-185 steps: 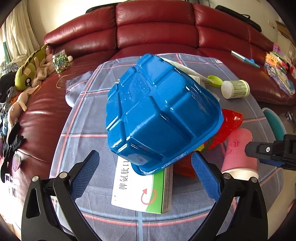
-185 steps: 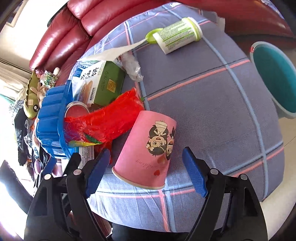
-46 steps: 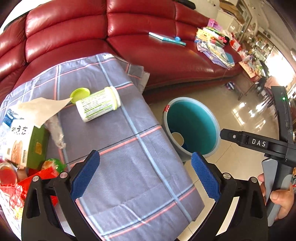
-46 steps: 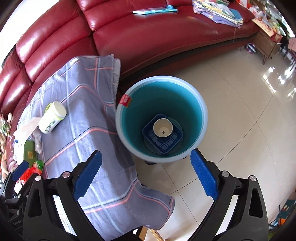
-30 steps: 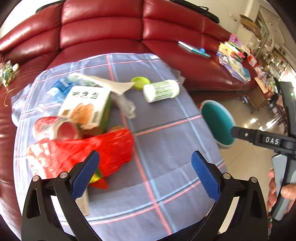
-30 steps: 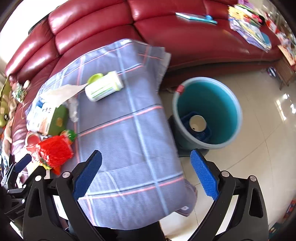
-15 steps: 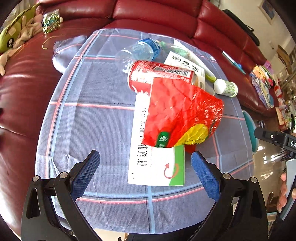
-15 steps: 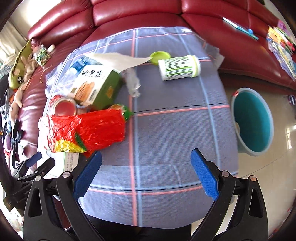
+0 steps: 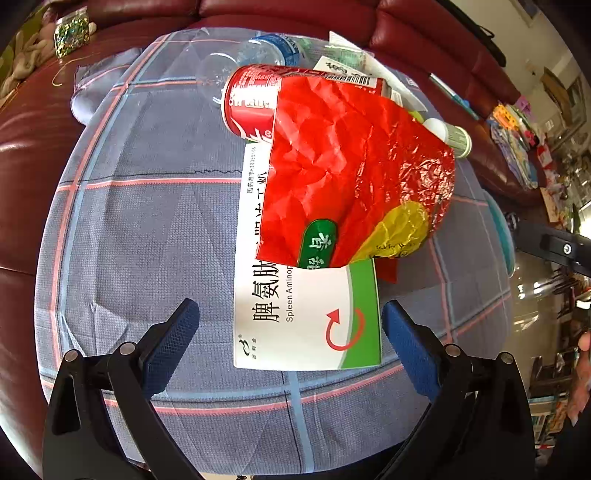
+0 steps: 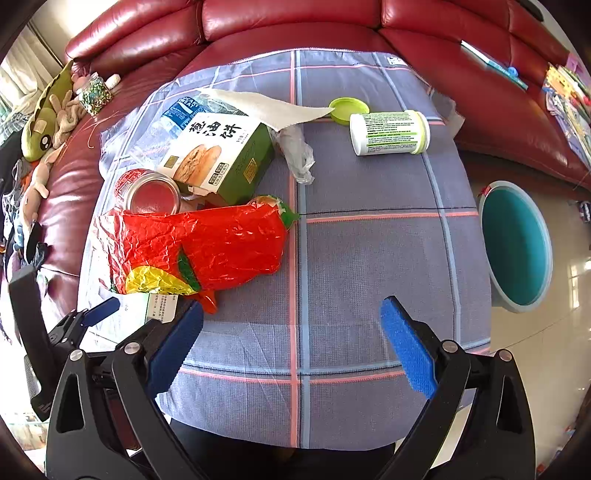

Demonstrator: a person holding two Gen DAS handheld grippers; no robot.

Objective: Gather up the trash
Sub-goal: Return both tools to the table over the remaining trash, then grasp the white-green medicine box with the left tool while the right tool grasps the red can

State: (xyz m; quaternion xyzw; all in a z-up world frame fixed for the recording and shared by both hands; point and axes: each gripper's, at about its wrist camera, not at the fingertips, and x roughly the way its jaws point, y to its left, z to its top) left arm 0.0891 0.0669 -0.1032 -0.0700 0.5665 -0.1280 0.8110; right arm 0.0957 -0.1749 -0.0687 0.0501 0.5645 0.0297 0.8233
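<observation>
Trash lies on a checked cloth (image 10: 369, 258). My left gripper (image 9: 290, 347) is open, its fingers either side of the near end of a white-and-green medicine box (image 9: 306, 317). A crumpled red wrapper (image 9: 351, 170) lies across the box's far end and against a red can (image 9: 255, 103). My right gripper (image 10: 291, 349) is open over bare cloth, with the red wrapper (image 10: 207, 251) ahead to its left. A teal bin (image 10: 517, 243) stands on the floor at the right.
Behind the wrapper lie a green cracker box (image 10: 221, 155), a water bottle (image 10: 177, 110), a paper sheet (image 10: 266, 107), a clear plastic scrap (image 10: 295, 151), a green lid (image 10: 349, 109) and a white bottle (image 10: 389, 133). A red sofa (image 10: 295, 22) wraps around.
Both grippers have swung back from the bin to the table. The left one has closed in on the medicine box. The right one has dropped nearer the cloth.
</observation>
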